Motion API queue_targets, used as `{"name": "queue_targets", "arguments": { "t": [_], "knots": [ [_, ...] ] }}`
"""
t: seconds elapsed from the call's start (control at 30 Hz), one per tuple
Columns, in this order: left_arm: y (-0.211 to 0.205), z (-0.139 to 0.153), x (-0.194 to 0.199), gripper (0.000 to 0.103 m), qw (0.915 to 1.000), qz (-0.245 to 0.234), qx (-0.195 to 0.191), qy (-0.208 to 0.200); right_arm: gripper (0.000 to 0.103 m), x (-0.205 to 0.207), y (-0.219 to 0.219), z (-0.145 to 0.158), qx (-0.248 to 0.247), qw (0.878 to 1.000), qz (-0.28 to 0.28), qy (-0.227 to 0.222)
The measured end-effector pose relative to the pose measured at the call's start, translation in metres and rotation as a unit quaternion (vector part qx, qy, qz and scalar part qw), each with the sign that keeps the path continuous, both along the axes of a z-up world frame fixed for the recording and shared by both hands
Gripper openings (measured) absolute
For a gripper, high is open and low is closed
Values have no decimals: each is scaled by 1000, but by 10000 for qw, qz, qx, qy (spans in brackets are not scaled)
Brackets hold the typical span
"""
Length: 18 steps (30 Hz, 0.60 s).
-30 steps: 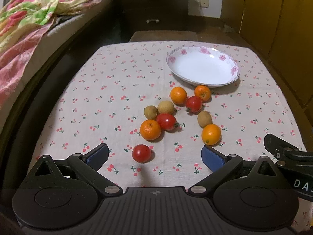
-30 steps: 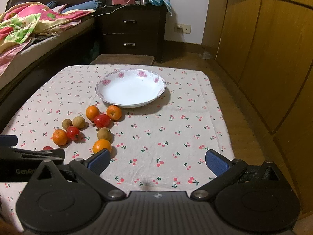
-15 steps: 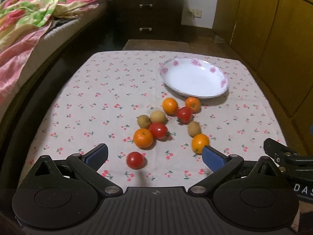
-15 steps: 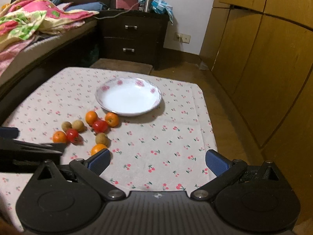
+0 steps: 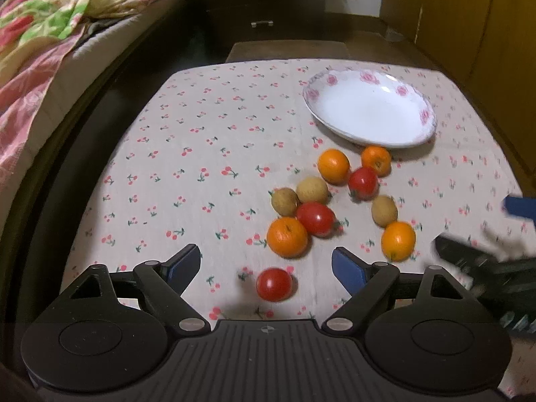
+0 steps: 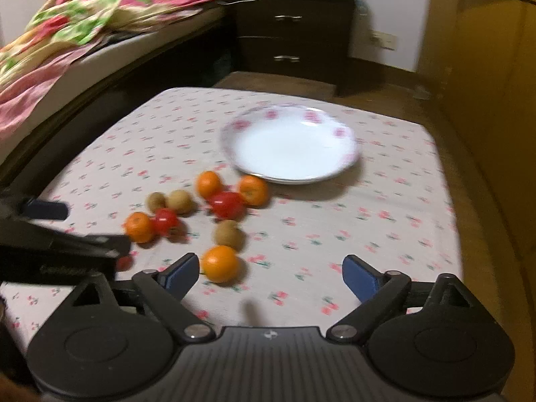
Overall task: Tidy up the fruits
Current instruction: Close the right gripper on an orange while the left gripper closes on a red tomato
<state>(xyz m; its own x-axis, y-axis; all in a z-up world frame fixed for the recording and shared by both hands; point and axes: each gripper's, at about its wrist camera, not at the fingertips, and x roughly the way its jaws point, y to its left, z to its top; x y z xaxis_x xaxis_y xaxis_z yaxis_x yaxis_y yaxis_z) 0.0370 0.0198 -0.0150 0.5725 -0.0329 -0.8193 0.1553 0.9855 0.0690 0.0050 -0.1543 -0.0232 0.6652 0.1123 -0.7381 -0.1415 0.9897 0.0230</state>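
Several fruits lie loose on the cherry-print tablecloth: oranges, red tomatoes and brownish round fruits. An empty white plate with pink flowers stands behind them. My left gripper hovers low, its jaws closing, and a lone tomato lies between the fingers, untouched by the pads. My right gripper is closing too. The nearest orange sits just inside its left finger, with no pad pressing on it. The plate stands further back in the right wrist view.
A bed with a pink and green blanket runs along the table's left side. A dark dresser stands beyond the far edge, with wooden cupboard doors to the right. A low bench sits behind the table.
Both grippers' jaws have narrowed slightly. The left one advanced so the lone tomato lies between its fingers. The right one swung left toward the fruits, bringing the nearest orange beside its left finger.
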Motion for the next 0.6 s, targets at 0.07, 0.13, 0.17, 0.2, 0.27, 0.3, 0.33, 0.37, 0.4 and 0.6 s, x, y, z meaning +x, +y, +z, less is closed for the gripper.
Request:
{"name": "queue_targets", "arguments": {
  "t": [0.07,0.13,0.17,0.2,0.27,0.3,0.33,0.37,0.4,0.6],
  "knots": [
    [5,2,4,90,9999,90,-77,25,85,7,8,-3,-14,9999,152,69],
    [11,3,5,89,9998,203,-58,-32,80,14,13,-9,53,9994,284,184],
    [13,3,5,89,9997,248,-27,-50,76,17,15,-12,106,9991,339,250],
    [14,3,5,89,9996,283,1,-66,72,22,17,-16,163,9985,393,342],
    [18,1,4,88,9994,342,57,-67,68,28,20,-22,233,9976,442,473],
    [19,0,5,86,9993,358,68,-36,66,31,22,-25,248,9972,469,531],
    [21,-2,5,84,9993,369,80,1,65,34,23,-28,256,9968,491,577],
    [22,-4,6,83,9992,391,99,51,62,36,24,-30,275,9963,524,623],
    [23,-5,7,80,9991,411,105,90,60,38,27,-32,290,9958,558,672],
    [23,-10,8,79,9988,443,148,159,57,46,39,-44,222,9943,699,777]
  ]
}}
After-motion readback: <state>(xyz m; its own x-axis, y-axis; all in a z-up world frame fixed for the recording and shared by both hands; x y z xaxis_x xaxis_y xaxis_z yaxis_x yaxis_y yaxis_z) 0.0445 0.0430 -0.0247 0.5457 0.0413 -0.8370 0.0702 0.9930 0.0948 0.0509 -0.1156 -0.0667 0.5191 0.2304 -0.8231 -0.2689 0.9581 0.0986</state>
